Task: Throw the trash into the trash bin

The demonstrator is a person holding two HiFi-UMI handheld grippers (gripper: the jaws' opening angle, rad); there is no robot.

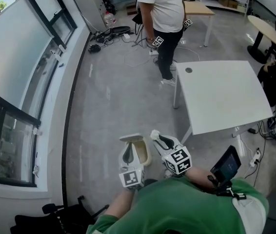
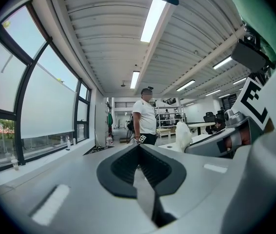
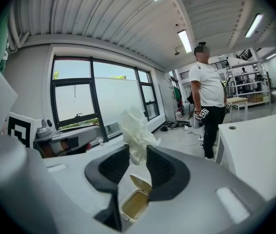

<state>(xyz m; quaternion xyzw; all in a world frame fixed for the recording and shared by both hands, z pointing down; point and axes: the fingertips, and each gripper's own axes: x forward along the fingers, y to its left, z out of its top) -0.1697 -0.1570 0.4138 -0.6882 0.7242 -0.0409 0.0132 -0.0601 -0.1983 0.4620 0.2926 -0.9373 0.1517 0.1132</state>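
Observation:
In the right gripper view, a crumpled white tissue (image 3: 135, 129) sticks up between the jaws of my right gripper (image 3: 138, 152), which is shut on it. Below those jaws stands a beige trash bin (image 3: 134, 207) with its lid up. In the head view the bin (image 1: 146, 155) stands on the floor just ahead of me. My right gripper (image 1: 158, 138) holds the tissue (image 1: 153, 133) by the bin's right rim. My left gripper (image 1: 128, 146) hangs over the bin. In its own view my left gripper (image 2: 139, 147) is shut and holds nothing.
A white table (image 1: 221, 96) stands to the right of the bin. A person (image 1: 166, 13) stands further off on the grey floor, with cables (image 1: 108, 35) lying near them. A window wall (image 1: 16, 96) runs along the left. A black chair base (image 1: 55, 213) lies at the lower left.

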